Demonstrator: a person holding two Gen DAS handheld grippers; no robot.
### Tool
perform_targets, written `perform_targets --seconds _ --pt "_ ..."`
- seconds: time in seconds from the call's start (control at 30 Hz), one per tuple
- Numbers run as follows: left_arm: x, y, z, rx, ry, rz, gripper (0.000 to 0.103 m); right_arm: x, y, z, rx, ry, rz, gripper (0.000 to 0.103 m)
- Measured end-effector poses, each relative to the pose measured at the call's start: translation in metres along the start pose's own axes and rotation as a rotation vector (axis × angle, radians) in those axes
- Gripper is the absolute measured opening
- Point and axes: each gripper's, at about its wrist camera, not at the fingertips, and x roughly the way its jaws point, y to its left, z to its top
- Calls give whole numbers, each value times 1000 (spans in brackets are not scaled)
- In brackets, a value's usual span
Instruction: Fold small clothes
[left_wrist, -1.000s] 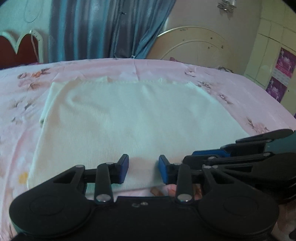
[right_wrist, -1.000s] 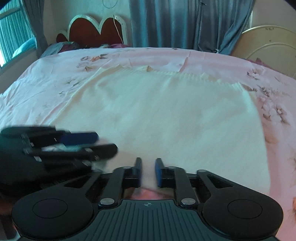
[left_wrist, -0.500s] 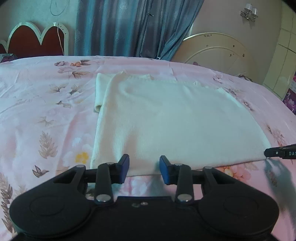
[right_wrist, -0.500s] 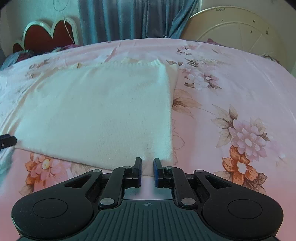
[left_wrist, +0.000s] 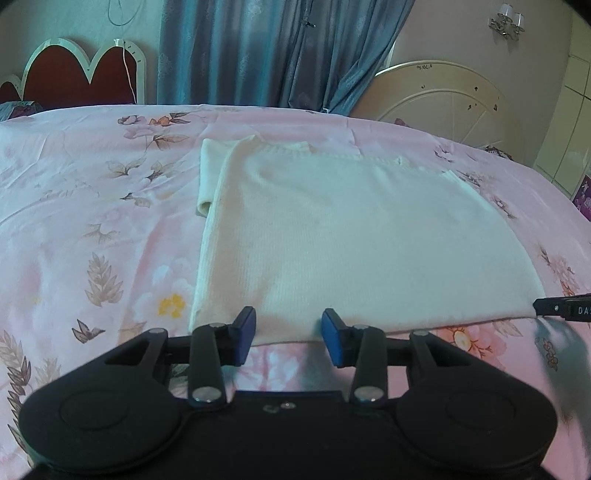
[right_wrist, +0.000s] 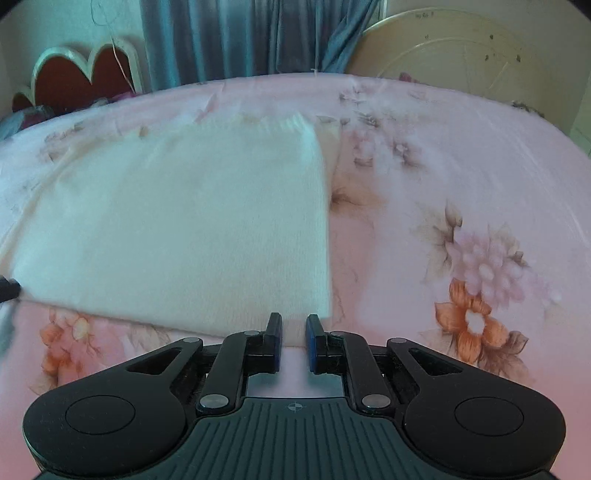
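Note:
A cream knit garment (left_wrist: 343, 240) lies flat on the pink floral bedsheet (left_wrist: 92, 221), with a sleeve tucked out at its far left. My left gripper (left_wrist: 289, 332) is open at the garment's near left hem, with the hem edge between the blue pads and nothing clamped. My right gripper (right_wrist: 293, 334) is open with a narrow gap at the garment's (right_wrist: 184, 229) near right corner. Its tip (left_wrist: 561, 309) shows at the right edge of the left wrist view.
A red and white headboard (left_wrist: 74, 74) and blue curtains (left_wrist: 277, 51) stand behind the bed. A cream round panel (left_wrist: 450, 99) leans at the back right. Bare sheet (right_wrist: 461, 221) lies right of the garment.
Both grippers moved apart from the middle of the near hem: the left one to the left corner, the right one to the right corner. The garment has not moved.

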Motion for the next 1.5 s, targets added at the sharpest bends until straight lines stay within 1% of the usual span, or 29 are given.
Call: perform_targets --seconds 0.1,0.17,0.23,0.37,0.5,0.57,0.6,0.63,0.67,0.7,0.73,0.77,0.8,0.83,0.87,0.9,0.93,1.0,1.07,1.17,1.23,1.33,1.43,1.5 --pt "0 0 0 2 -2 -3 40 -8 0 3 17 -38 6 12" --pt "1 -1 -1 1 -3 -4 40 4 0 1 20 15 0 12" --pt "1 0 -1 4 -2 -4 40 3 2 2 1 11 -8 12" --pt "0 1 -1 5 4 -7 40 -14 -2 0 42 -43 18 12" --pt "-1 3 -1 10 13 -10 40 -23 -2 -3 53 -64 36 12" --pt "-1 3 0 9 19 -12 40 -28 -2 -3 53 -96 54 12" --pt "-1 4 0 6 21 -14 40 -26 -2 -1 42 -97 36 12" --pt "-1 6 0 -7 23 -17 40 -17 -2 1 38 -53 10 12" --pt "-2 9 0 -33 26 -23 40 -3 -6 2 49 22 2 12" --pt "-3 13 1 -72 31 -29 40 4 -9 1 61 65 10 12" --pt "-6 16 1 -98 40 -25 40 -2 -11 1 68 44 9 12" --pt "-9 19 1 -120 62 -6 41 -12 -11 1 68 9 2 12" --pt "-14 20 1 -129 74 34 55 -25 -12 -1 75 -41 17 12" --pt "-22 20 -2 -130 54 71 68 -35 -13 -3 86 -74 38 12" --pt "-29 19 -4 -131 34 78 69 -42 -13 -4 91 -87 54 12" --pt "-32 19 -7 -139 34 73 66 -47 -11 -6 87 -93 64 12" --pt "-33 19 -8 -159 44 67 62 -51 -9 -9 84 -104 76 12" --pt "-36 20 -13 -226 41 41 57 -61 -3 -13 87 -122 126 12" --pt "-42 19 -16 -278 32 55 57 -70 1 -16 95 -155 169 11" --pt "-47 21 -20 -364 11 34 56 -78 9 -17 89 -169 188 11" --pt "-45 28 -22 -438 0 7 50 -78 10 -17 86 -167 198 11" --pt "-36 39 -25 -541 8 -38 43 -76 11 -15 88 -157 207 12" --pt "-32 50 -32 -682 -36 -69 42 -71 11 -10 88 -154 227 11" --pt "-24 54 -36 -765 -46 -103 42 -64 11 -2 99 -161 249 11"
